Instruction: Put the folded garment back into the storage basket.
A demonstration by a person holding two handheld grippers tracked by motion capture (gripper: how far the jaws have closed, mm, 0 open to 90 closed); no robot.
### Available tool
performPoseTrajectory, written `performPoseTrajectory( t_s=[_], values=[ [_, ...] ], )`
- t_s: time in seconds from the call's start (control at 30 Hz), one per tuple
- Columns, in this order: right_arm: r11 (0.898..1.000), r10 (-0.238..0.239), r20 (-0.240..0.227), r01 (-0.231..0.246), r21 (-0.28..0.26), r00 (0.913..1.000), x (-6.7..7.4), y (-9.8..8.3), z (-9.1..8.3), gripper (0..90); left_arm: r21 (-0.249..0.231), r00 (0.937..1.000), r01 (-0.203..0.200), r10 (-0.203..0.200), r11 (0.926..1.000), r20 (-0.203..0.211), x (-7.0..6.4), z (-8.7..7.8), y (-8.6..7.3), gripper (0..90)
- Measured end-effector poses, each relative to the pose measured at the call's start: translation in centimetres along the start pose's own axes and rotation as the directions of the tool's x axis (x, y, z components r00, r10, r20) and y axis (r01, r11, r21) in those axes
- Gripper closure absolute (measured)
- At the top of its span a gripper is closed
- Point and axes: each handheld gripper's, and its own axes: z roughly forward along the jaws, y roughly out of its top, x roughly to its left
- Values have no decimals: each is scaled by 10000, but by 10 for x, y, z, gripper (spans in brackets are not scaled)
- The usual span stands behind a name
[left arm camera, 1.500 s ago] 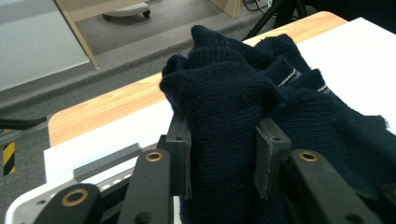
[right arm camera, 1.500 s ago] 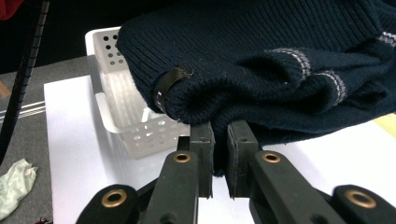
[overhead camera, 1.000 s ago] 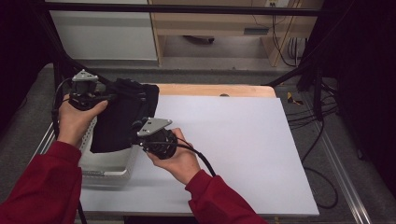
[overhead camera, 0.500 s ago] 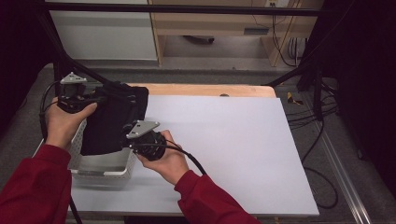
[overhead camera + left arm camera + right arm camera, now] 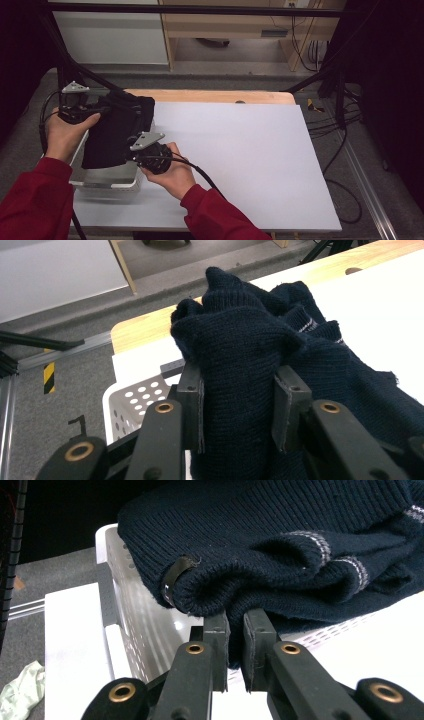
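high view: sweater over basket rim

The left gripper sits at the frame's left, jaws part-closed with cloth bunched between them. The right gripper, just below it, is clamped nearly tight.

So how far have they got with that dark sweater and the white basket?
Done: both claws have hold of the sweater. The left claw pinches a thick bunch of it, the right claw a thin edge.

In hand: the sweater hangs between them over the basket, partly draped across its rim.

Left: it looks headed into the basket, so lowering it fully inside and letting go probably remain.
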Motion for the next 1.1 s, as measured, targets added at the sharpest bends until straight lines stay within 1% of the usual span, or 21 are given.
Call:
performPoseTrajectory(
  t_s=[0.13, 0.17, 0.23, 0.27, 0.37, 0.57, 0.8, 1.1],
  values=[
    [10000, 23, -48, -23, 83, 10000, 2, 0, 5, 832, 83, 9999, -61, 62, 9999, -90, 3, 3, -2, 637],
    [10000, 23, -35, -22, 91, 10000, 2, 0, 6, 832, 175, 10000, -8, 10, 9998, -89, 3, 4, -3, 638],
    [9999, 27, -69, -26, 129, 10000, 3, -1, 9, 832, 180, 9999, -49, 52, 9998, -134, 5, 6, -4, 638],
    [9999, -6, -50, 7, 172, 10000, 3, -1, 11, 832, 248, 9999, 22, -19, 9997, -123, 5, 6, -5, 638],
    [9997, 18, -60, -16, 224, 10000, 4, -1, 14, 832, 245, 9999, 91, -88, 9997, -122, 7, 8, -7, 637],
    [9995, -82, -81, 84, 293, 9999, 7, 1, 18, 832, 284, 9997, 152, -147, 9995, -195, 9, 9, -8, 636],
    [9995, -124, -149, 128, 295, 9998, 10, 3, 23, 832, 341, 9995, 193, -184, 9992, -267, 12, 8, -11, 636],
    [9990, -194, -215, 203, 401, 9996, 12, 2, 30, 832, 438, 9994, 234, -222, 9988, -275, 15, 11, -15, 636]
  ],
)
